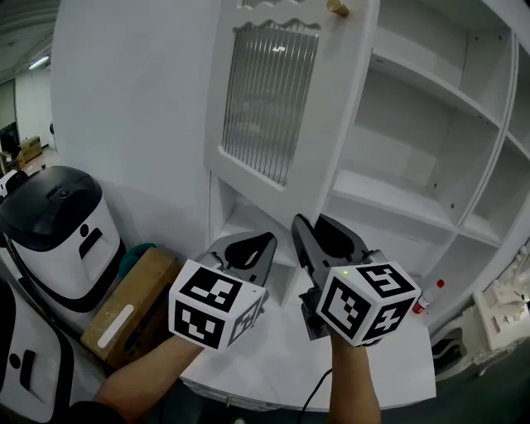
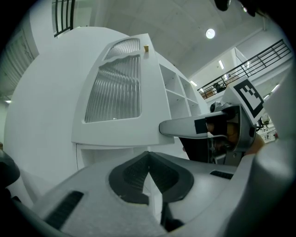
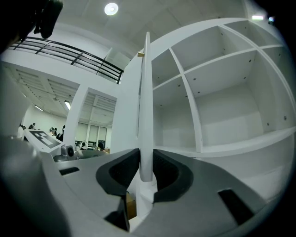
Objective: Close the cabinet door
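Note:
The white cabinet door point(image 1: 265, 108), with a ribbed glass panel and a gold knob point(image 1: 337, 7), stands swung out from the open cabinet shelves point(image 1: 397, 190). My right gripper point(image 1: 319, 240) straddles the door's lower free edge. In the right gripper view that door edge point(image 3: 146, 102) runs upright between the dark pads point(image 3: 121, 172), which flank it closely without clearly pressing; the right gripper point(image 3: 145, 169) is open. My left gripper point(image 1: 247, 246) hovers just left of it, below the door's face point(image 2: 115, 92). The left gripper point(image 2: 148, 159) is shut with nothing in it.
A white countertop point(image 1: 290, 356) lies below both grippers. At the left stand a white and black appliance point(image 1: 58, 232) and a cardboard box point(image 1: 132, 306). A small red-capped bottle point(image 1: 426, 300) sits at the right by the cabinet's base.

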{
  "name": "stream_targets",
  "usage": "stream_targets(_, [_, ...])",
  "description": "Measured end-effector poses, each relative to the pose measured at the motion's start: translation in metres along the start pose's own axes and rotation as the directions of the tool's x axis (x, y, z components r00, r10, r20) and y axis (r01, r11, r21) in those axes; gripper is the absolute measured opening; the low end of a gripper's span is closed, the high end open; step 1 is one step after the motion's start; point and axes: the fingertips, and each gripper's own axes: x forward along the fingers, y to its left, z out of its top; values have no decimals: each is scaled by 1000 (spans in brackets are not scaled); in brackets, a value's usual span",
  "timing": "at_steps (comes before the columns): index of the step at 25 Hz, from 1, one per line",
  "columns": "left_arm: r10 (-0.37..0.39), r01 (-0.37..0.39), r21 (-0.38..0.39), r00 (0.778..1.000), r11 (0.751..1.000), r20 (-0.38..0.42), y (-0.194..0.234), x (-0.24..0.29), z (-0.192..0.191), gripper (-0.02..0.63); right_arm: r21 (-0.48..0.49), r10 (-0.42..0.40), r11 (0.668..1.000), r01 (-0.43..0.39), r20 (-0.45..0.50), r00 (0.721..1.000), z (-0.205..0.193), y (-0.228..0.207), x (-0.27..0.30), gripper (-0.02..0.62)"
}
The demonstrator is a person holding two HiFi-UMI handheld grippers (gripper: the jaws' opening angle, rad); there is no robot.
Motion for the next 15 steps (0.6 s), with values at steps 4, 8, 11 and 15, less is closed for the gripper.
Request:
stream_targets(4, [19,-19,-1,1000,1000,14,3,7,2,12,-9,15,1000,-15,-6,1000,-1,-8,4,95])
stream_targets(8, [36,-36,-2,999,999,20,5,15,1,12,-18,30,999,-31,-17,999,-2,-15,6,98])
stream_targets(11, [51,-51,-6,998,999,27,7,19,2,12,-27,35,999,-36,-21,999,-3,-21,9,100])
stream_targets(15, [63,-62,-11,997,998,42,8,26,6,12,-51,24,998,-25,-22,999,-2,-31,12,107])
